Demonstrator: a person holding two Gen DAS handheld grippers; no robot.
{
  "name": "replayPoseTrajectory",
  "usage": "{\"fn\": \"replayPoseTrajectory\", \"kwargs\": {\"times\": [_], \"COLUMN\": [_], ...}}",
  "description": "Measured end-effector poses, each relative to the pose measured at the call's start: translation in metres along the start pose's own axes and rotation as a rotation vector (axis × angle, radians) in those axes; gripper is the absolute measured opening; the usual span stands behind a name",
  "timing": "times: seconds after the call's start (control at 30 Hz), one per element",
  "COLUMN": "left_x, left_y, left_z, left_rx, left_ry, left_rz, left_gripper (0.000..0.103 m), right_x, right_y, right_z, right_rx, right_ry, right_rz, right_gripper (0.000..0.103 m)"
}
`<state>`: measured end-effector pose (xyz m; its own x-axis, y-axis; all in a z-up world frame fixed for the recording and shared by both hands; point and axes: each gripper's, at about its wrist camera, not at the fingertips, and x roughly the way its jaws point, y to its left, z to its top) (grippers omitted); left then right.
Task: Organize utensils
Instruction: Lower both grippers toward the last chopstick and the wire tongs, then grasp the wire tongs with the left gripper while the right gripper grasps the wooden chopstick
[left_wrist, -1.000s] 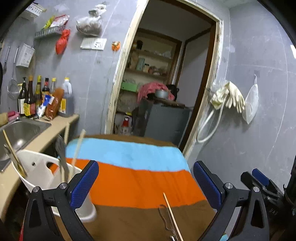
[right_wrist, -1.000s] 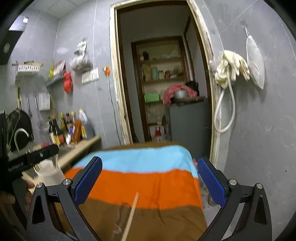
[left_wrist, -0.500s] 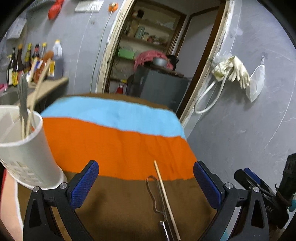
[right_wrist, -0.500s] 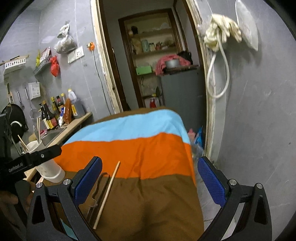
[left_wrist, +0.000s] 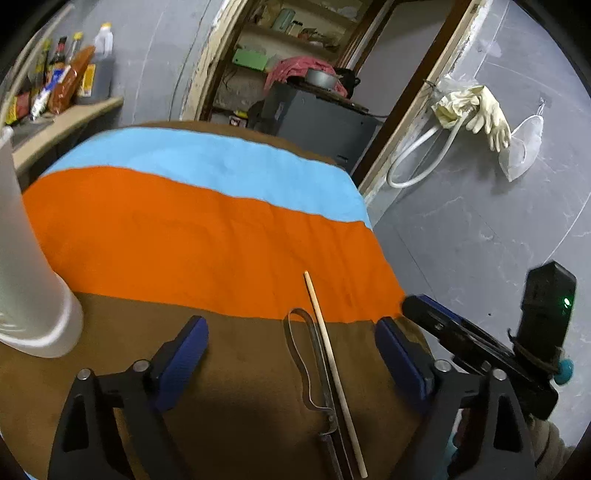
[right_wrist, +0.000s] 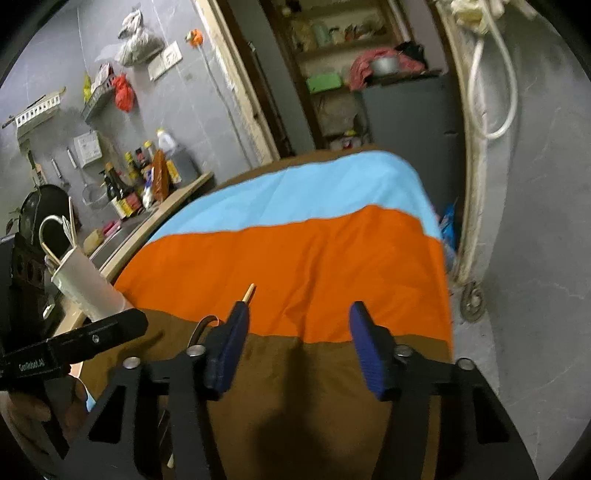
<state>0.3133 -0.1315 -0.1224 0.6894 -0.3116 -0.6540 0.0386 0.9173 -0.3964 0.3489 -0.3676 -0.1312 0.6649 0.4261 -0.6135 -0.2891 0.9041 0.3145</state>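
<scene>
Chopstick (left_wrist: 333, 371) of pale wood lies on the brown band of the striped cloth (left_wrist: 192, 229) that covers the counter, its far tip reaching onto the orange band. Touching its left side lies a metal utensil (left_wrist: 314, 373) with a looped wire end and a dark handle. Both sit between the blue pads of the left tool (left_wrist: 291, 354), whose jaws have just been closing a little yet stand wide apart, touching neither. At the left edge of the left wrist view a white utensil holder (left_wrist: 29, 280) stands on the cloth, well apart from the 2 loose pieces; the right wrist view shows sticks standing in it. The right tool (right_wrist: 299, 345) has just been closing to about half width, with only bare cloth between its pads; the chopstick tip pokes out beyond its left pad.
</scene>
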Motion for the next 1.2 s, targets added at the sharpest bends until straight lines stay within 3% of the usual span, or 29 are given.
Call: {"fn": "replayPoseTrajectory", "kwargs": {"times": [0.17, 0.27, 0.4, 0.47, 0.73, 0.8, 0.87, 1.03, 1.2], "left_x": [0.016, 0.025, 0.029, 0.031, 0.040, 0.040, 0.040, 0.039, 0.038], "left_y": [-0.004, -0.008, -0.013, -0.013, -0.024, -0.023, -0.021, -0.004, 0.009], "left_z": [-0.007, -0.011, -0.012, -0.011, -0.004, -0.003, -0.002, 0.002, 0.001], "left_rx": [0.014, 0.038, 0.064, 0.069, 0.169, 0.165, 0.156, 0.086, -0.006], "left_ry": [0.069, 0.110, 0.124, 0.131, 0.168, 0.169, 0.174, 0.184, 0.184], "left_rz": [-0.007, 0.007, 0.030, 0.052, 0.115, 0.114, 0.125, 0.072, 0.029], "left_gripper": [0.069, 0.057, 0.050, 0.041, 0.041, 0.039, 0.026, 0.011, 0.007], "right_x": [0.031, 0.042, 0.047, 0.048, 0.050, 0.049, 0.049, 0.050, 0.055], "right_y": [0.000, -0.002, 0.003, 0.005, 0.004, 0.002, 0.001, 0.000, 0.006], "right_z": [0.003, 0.004, 0.002, 0.000, -0.007, -0.008, -0.009, -0.011, -0.012], "right_rx": [-0.009, -0.002, -0.009, -0.011, 0.006, 0.014, 0.023, 0.034, 0.029], "right_ry": [0.068, 0.092, 0.111, 0.121, 0.138, 0.138, 0.138, 0.151, 0.165], "right_rz": [0.054, 0.065, 0.078, 0.086, 0.097, 0.097, 0.098, 0.110, 0.126], "right_gripper": [0.032, 0.030, 0.029, 0.029, 0.029, 0.029, 0.029, 0.029, 0.029]}}
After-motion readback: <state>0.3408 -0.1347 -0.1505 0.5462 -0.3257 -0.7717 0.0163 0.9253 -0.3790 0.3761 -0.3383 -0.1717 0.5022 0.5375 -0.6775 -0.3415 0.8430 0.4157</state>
